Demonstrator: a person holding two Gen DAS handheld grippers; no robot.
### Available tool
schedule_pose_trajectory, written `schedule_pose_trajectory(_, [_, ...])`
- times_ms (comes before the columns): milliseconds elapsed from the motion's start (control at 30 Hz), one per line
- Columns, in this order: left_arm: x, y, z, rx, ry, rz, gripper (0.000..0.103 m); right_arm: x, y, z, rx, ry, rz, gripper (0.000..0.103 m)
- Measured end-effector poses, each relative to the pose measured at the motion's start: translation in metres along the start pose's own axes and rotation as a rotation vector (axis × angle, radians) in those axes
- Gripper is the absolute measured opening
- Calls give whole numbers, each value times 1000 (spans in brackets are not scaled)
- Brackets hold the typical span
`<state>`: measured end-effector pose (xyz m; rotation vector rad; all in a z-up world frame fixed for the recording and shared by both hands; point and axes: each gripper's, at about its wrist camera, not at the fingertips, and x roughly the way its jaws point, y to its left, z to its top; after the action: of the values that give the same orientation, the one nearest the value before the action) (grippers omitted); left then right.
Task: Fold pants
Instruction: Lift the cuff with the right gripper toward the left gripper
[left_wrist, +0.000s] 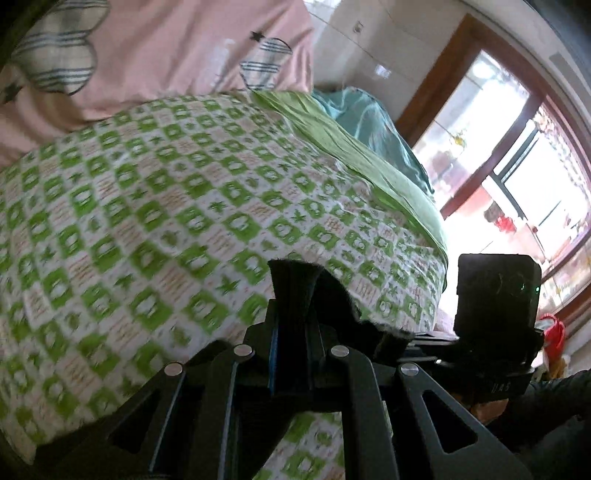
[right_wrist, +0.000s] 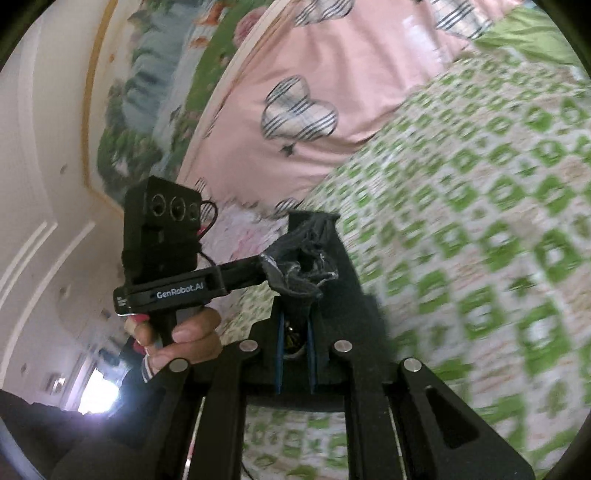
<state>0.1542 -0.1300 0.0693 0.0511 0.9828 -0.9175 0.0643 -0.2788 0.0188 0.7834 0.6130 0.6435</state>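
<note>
a: nearest first. left gripper (left_wrist: 293, 280) has its jaws clenched on a dark fold of the pants (left_wrist: 334, 295). cloth edge hangs off to the right of the tips, fuzzy hem visible.

b: right gripper (right_wrist: 312, 236) the same: jaws pinched on a bunched dark hem of the pants (right_wrist: 299, 266), frayed pale threads showing. both wrist views are motion-blurred.

a: noted. in the right wrist view the left hand (right_wrist: 177, 332) grips the other tool's handle, just left of the cloth.

b: under and beyond both, the green-checked bedspread (left_wrist: 155, 206) lies flat and open. its right edge drops off near the window (left_wrist: 517, 155).

a: far edge meets the pink quilt (right_wrist: 314, 74), heaped at the head. a teal cloth (left_wrist: 365, 122) sits by the corner.
</note>
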Motion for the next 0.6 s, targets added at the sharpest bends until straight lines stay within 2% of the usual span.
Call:
schedule_pose_trajectory(300, [-33, 57, -59, -145, -38, 53, 10, 69, 22, -30, -40, 135, 49, 11])
schedule_pose_trajectory(600, [-33, 103, -106, -277, -37, 87, 10, 119, 19, -60, -61, 245, 16, 11])
